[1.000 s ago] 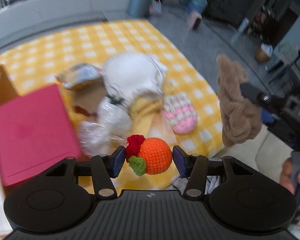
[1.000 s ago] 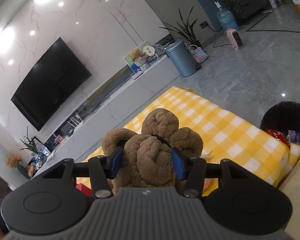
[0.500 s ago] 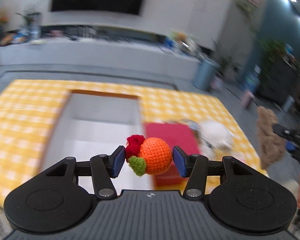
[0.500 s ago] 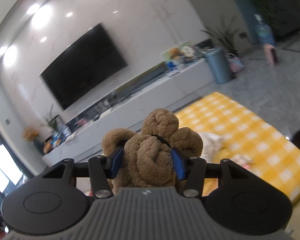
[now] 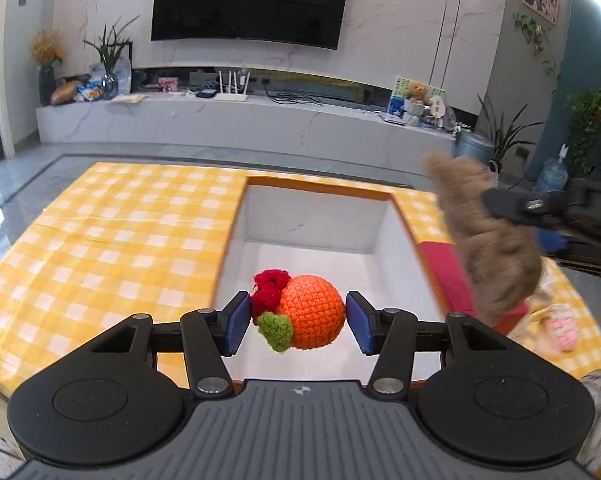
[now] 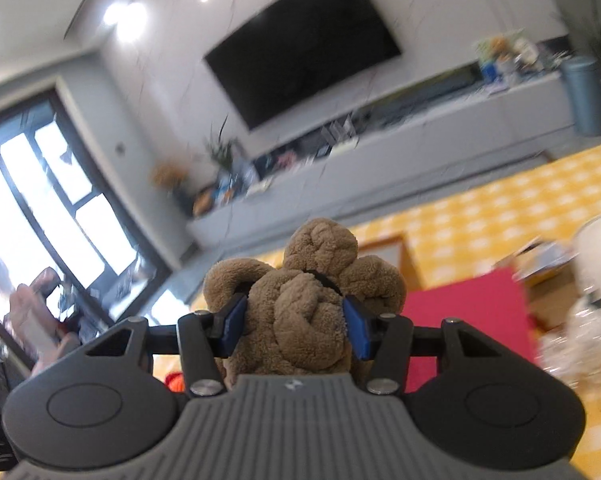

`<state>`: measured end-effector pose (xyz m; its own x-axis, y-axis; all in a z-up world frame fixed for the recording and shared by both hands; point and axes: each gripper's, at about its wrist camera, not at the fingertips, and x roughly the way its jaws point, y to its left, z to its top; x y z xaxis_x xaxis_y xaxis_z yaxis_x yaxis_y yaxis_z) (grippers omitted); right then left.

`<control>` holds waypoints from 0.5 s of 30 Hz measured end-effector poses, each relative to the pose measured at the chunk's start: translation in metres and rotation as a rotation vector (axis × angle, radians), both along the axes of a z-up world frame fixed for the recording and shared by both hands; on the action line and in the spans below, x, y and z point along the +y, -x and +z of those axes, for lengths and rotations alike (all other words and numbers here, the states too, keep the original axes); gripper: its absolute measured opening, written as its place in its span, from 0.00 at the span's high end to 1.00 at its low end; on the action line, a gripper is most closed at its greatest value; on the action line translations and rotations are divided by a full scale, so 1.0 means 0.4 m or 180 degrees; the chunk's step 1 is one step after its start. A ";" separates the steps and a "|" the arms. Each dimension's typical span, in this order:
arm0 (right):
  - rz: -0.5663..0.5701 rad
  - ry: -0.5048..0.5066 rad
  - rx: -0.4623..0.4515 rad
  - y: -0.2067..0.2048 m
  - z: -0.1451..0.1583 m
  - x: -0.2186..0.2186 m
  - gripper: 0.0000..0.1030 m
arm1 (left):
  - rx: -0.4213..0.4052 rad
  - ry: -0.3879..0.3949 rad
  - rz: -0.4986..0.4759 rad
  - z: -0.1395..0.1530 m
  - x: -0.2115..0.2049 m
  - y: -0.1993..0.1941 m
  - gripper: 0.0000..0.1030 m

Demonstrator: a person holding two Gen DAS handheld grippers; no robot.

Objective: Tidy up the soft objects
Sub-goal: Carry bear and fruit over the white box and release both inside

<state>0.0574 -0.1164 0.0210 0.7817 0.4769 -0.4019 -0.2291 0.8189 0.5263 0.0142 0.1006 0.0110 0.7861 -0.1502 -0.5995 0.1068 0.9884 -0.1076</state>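
Yellow-checked table carries an open white box; left gripper jaws pinch the crocheted orange above it, right gripper jaws clamp the brown plush alongside—carry step, likely next lowering and releasing both inside.

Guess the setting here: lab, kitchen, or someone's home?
Most likely a home living room: a big wall-mounted TV above a long low media console, houseplants, and a table with a yellow checked cloth.
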 end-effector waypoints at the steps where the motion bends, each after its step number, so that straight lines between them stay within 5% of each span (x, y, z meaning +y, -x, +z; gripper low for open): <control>1: 0.0056 0.0025 0.0055 -0.016 -0.019 0.022 0.49 | -0.0024 -0.0033 -0.0005 -0.009 0.009 0.006 0.42; 5: 0.0241 0.0097 0.0247 -0.067 -0.086 0.078 0.49 | 0.0012 -0.0020 -0.0117 -0.044 0.005 -0.017 0.42; 11: 0.0378 0.0279 0.0365 -0.088 -0.146 0.123 0.49 | 0.0216 -0.0495 -0.0032 -0.087 -0.035 -0.036 0.42; 15: 0.0384 0.0371 0.0393 -0.097 -0.160 0.128 0.49 | 0.0285 -0.0555 -0.0023 -0.090 -0.035 -0.029 0.42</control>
